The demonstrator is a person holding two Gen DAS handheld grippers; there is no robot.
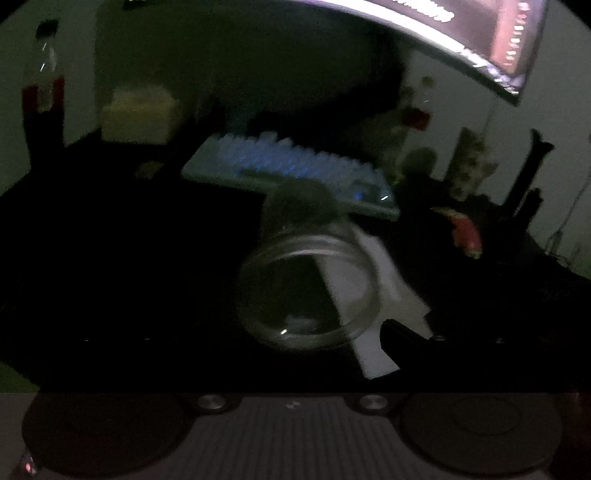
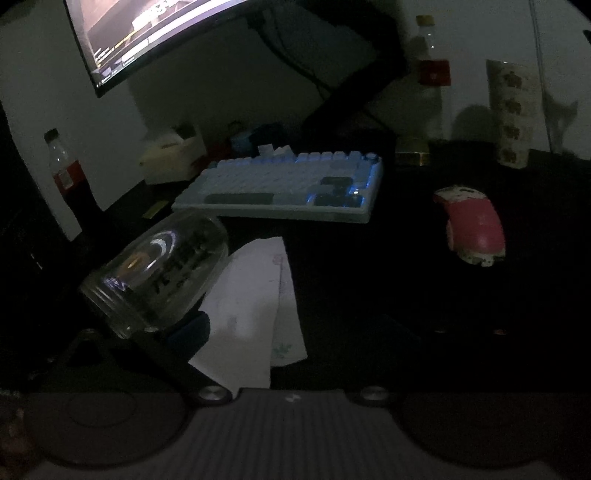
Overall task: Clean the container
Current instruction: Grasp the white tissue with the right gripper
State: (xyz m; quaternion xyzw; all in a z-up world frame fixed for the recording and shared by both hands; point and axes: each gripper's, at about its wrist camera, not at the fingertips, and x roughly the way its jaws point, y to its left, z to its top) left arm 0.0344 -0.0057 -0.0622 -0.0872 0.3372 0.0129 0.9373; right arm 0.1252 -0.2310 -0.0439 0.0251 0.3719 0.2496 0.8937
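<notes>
A clear glass jar [image 1: 308, 291] is held tilted above the dark desk, its open mouth facing the left wrist camera. In the right wrist view the jar [image 2: 159, 273] shows at lower left, with dark lettering on its side. The left gripper [image 1: 310, 332] holds it; its fingers are lost in the dark, though one black finger [image 2: 162, 350] shows under the jar. White paper tissue [image 2: 255, 314] lies on the desk beneath and right of the jar, and shows in the left wrist view [image 1: 373, 295]. The right gripper's fingers are too dark to make out.
A backlit keyboard [image 2: 288, 188] lies behind the jar. A pink mouse [image 2: 472, 225] sits at right. A monitor [image 2: 147, 33] hangs above. A cola bottle [image 2: 66, 177] stands left; another bottle [image 2: 430, 74] and a patterned cup [image 2: 513, 110] stand at the back right.
</notes>
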